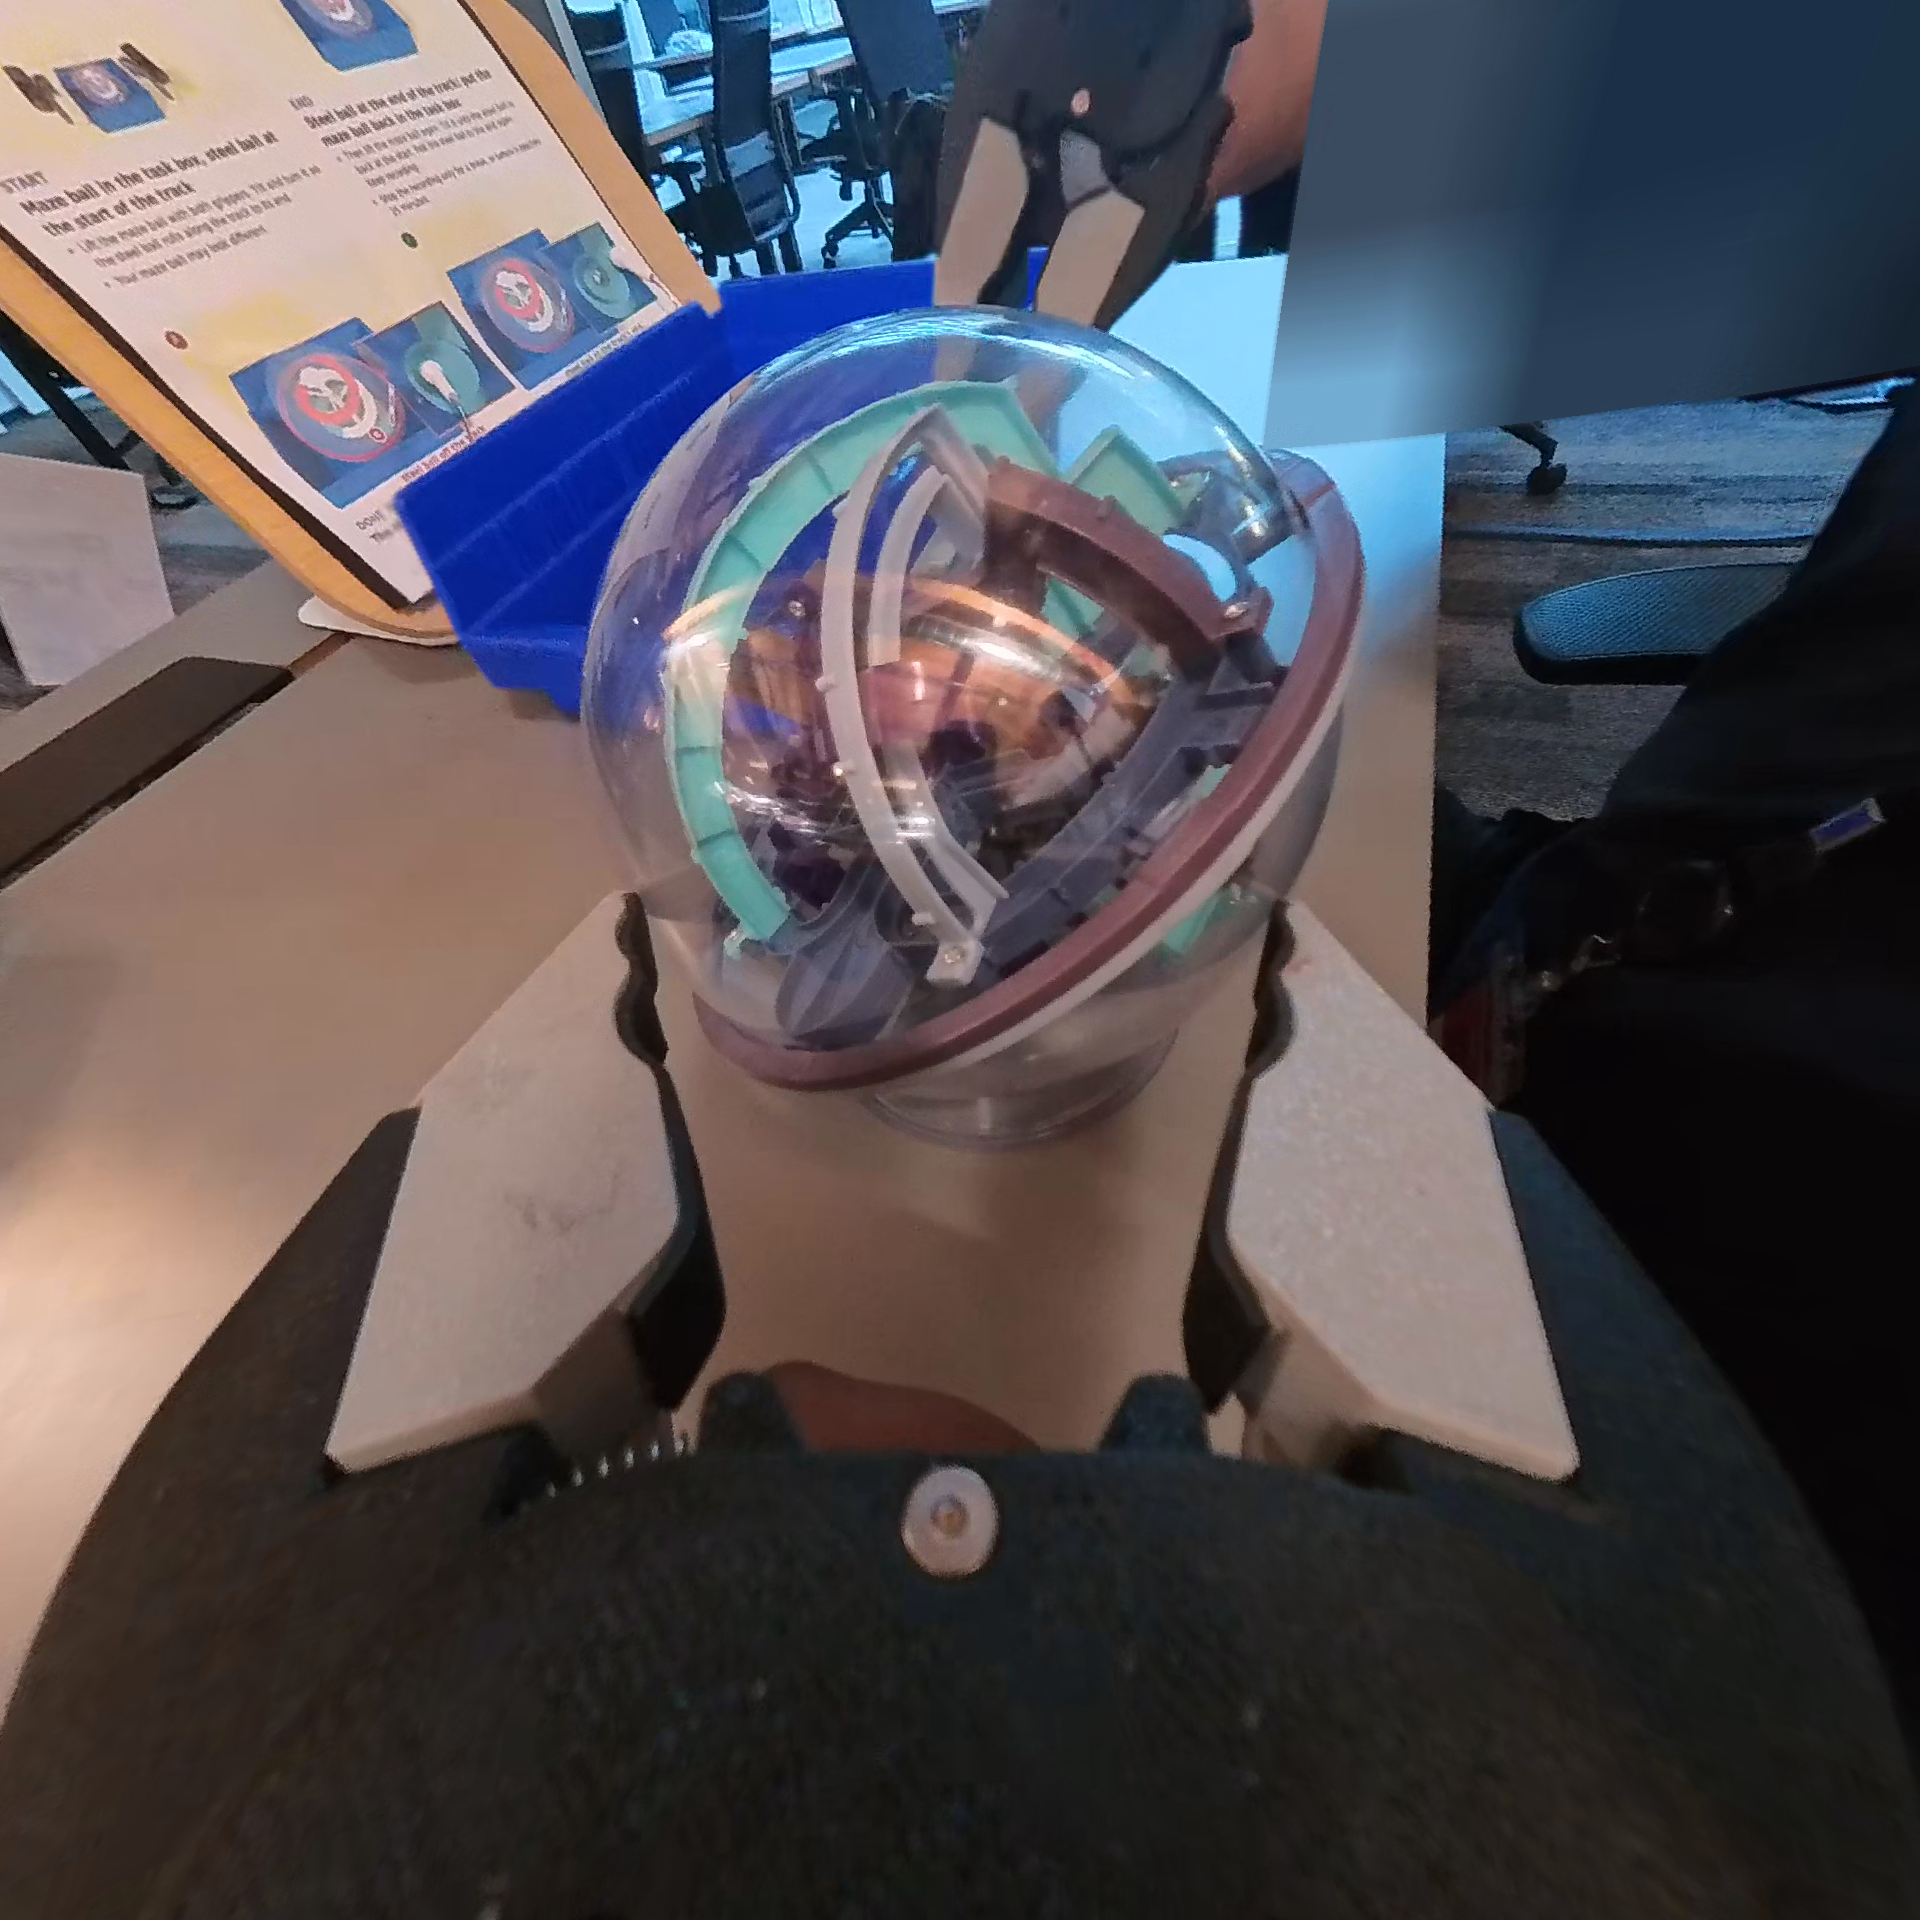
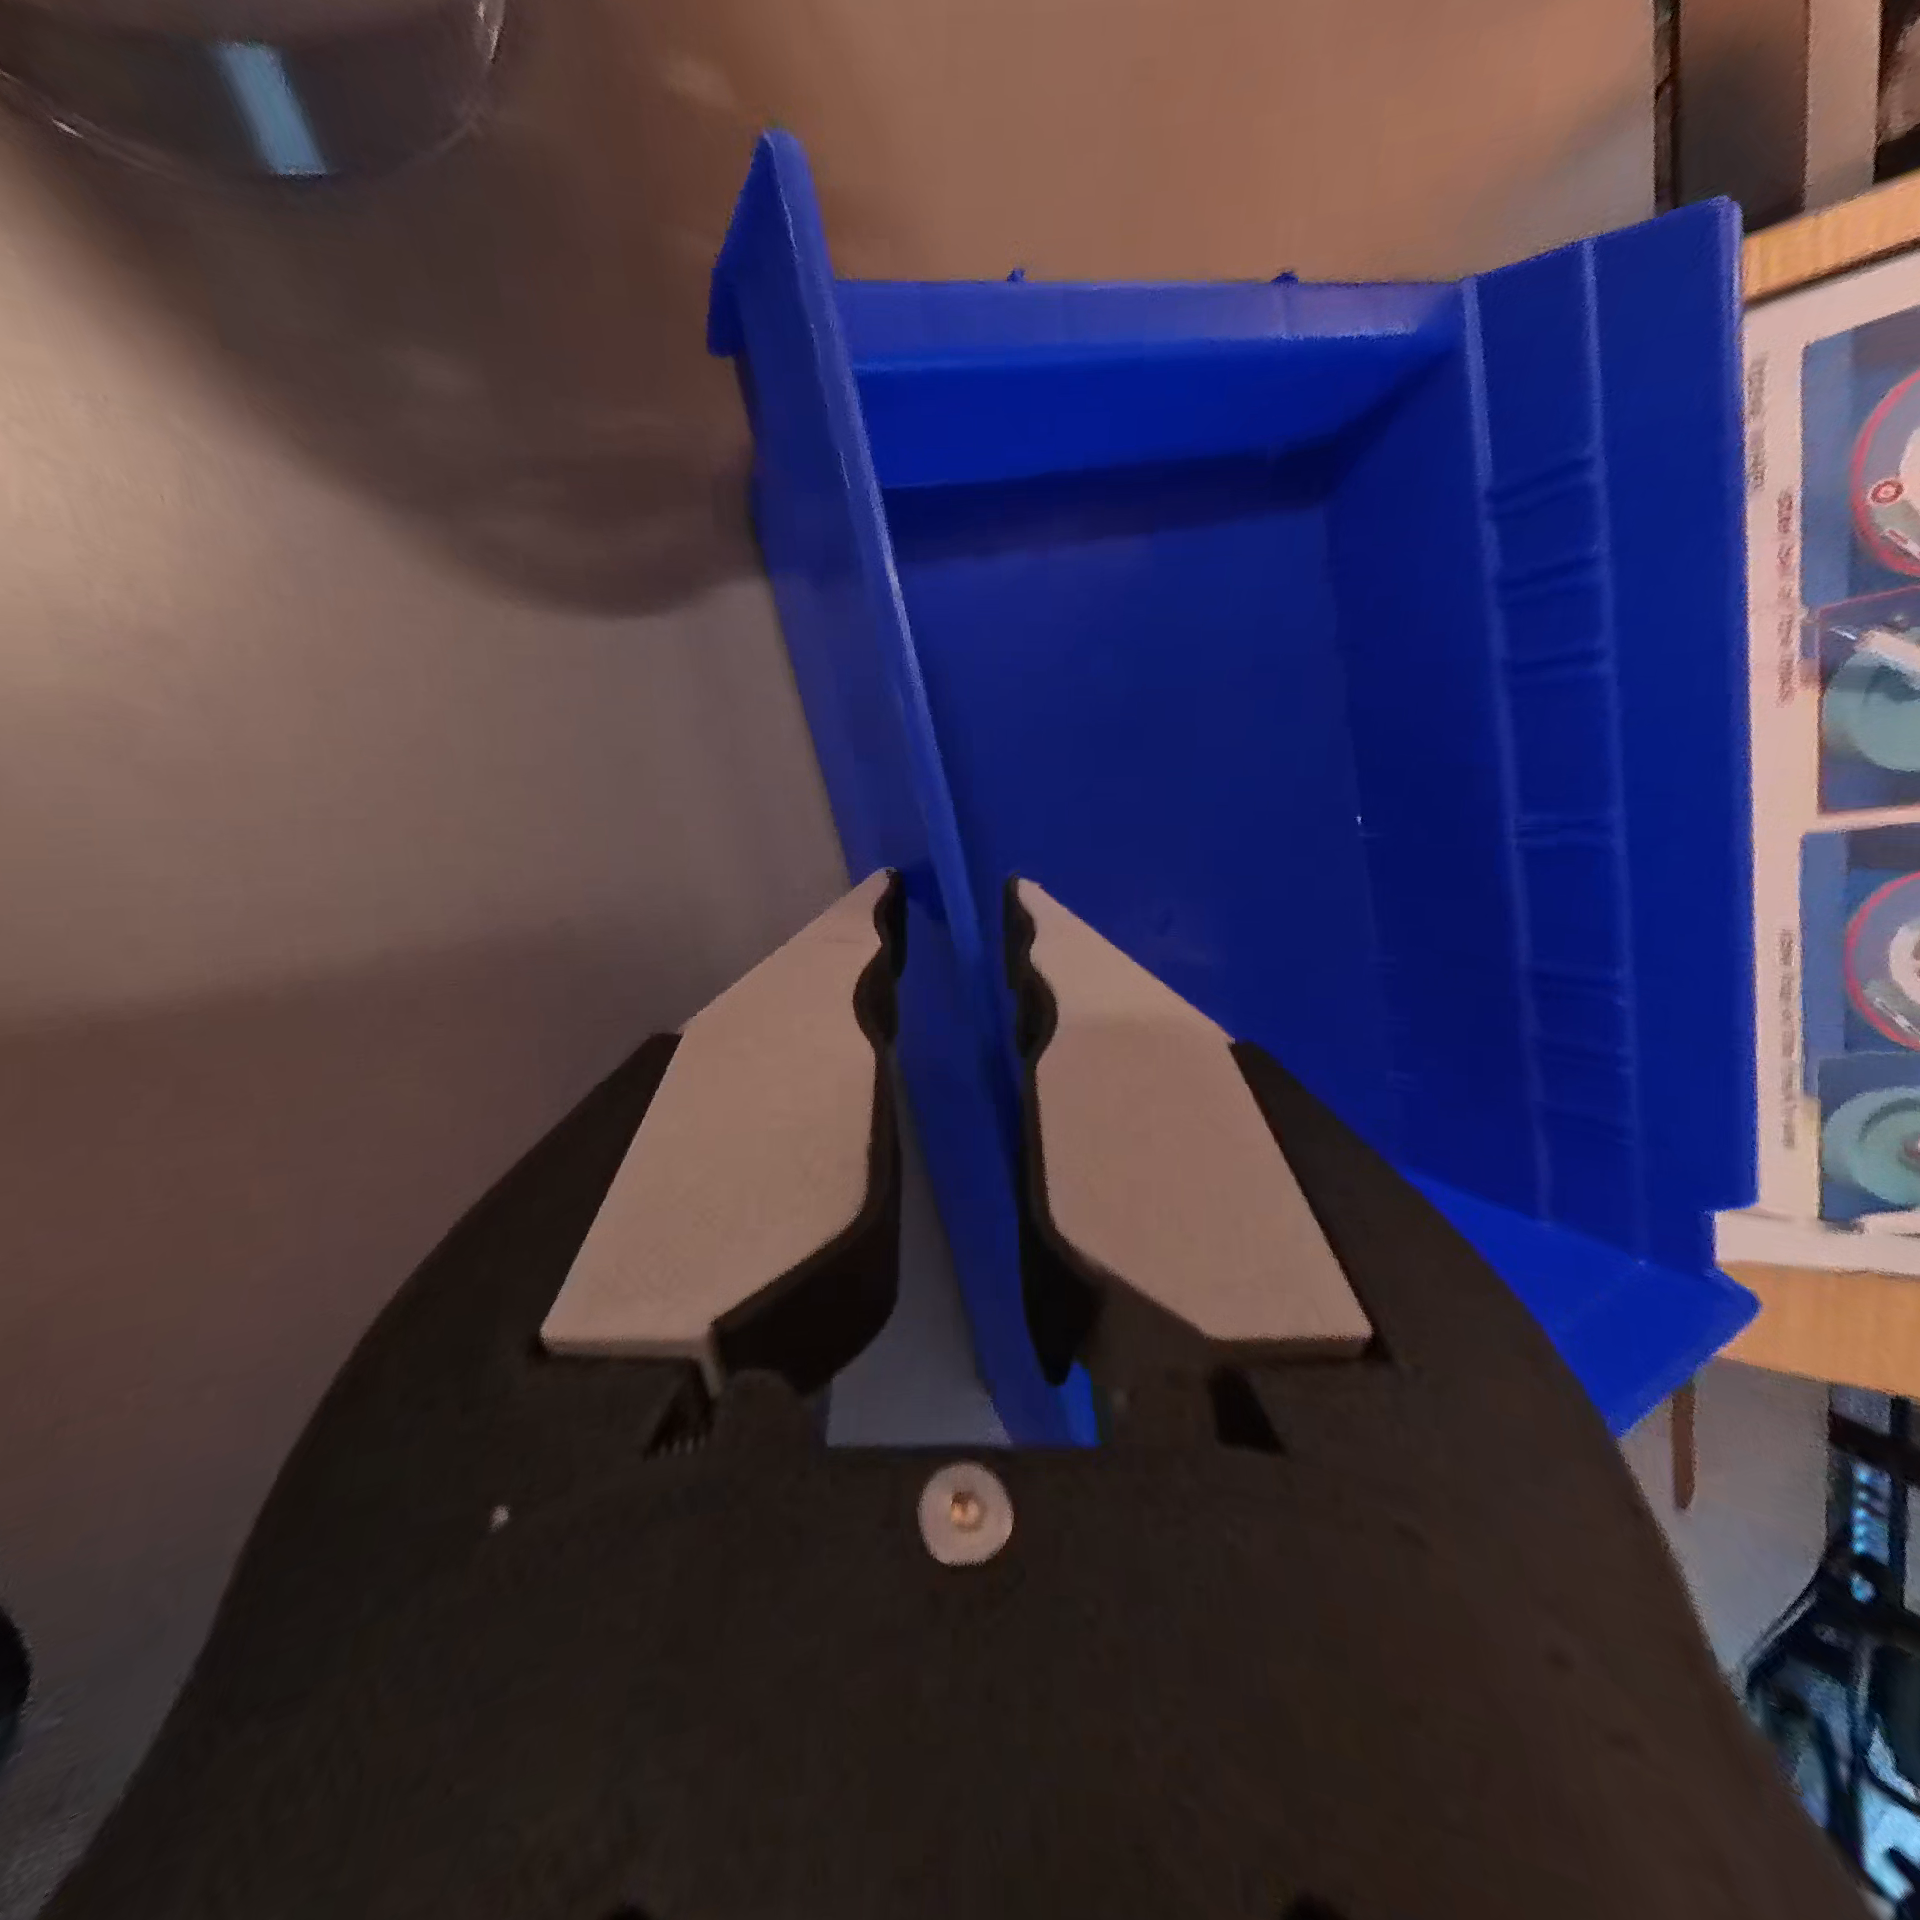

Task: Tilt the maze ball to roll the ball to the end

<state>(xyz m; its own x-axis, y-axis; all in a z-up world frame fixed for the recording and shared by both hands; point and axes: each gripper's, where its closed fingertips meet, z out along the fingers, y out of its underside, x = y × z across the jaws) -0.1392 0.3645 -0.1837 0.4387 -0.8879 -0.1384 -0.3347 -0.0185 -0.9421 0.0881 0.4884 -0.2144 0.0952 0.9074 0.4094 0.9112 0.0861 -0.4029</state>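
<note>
The maze ball point(image 1: 966, 707) is a clear sphere with green, white and brown tracks and a brown ring around its middle. In the left wrist view my left gripper point(image 1: 956, 945) is shut on its lower part, one fingertip on each side, and holds it tilted above the beige table point(image 1: 312, 935). I cannot pick out the small steel ball. My right gripper point(image 2: 951, 894) is shut on the side wall of the blue bin point(image 2: 1195, 779). It also shows in the left wrist view point(image 1: 1023, 281), behind the maze ball. The sphere's clear edge point(image 2: 312, 156) shows at the top left of the right wrist view.
The blue bin point(image 1: 561, 520) is empty and stands behind the maze ball. A wooden board with an instruction sheet point(image 1: 312, 260) leans beside it, and shows at the right edge of the right wrist view point(image 2: 1849, 727). Office chairs point(image 1: 1621, 613) stand beyond the table's right edge.
</note>
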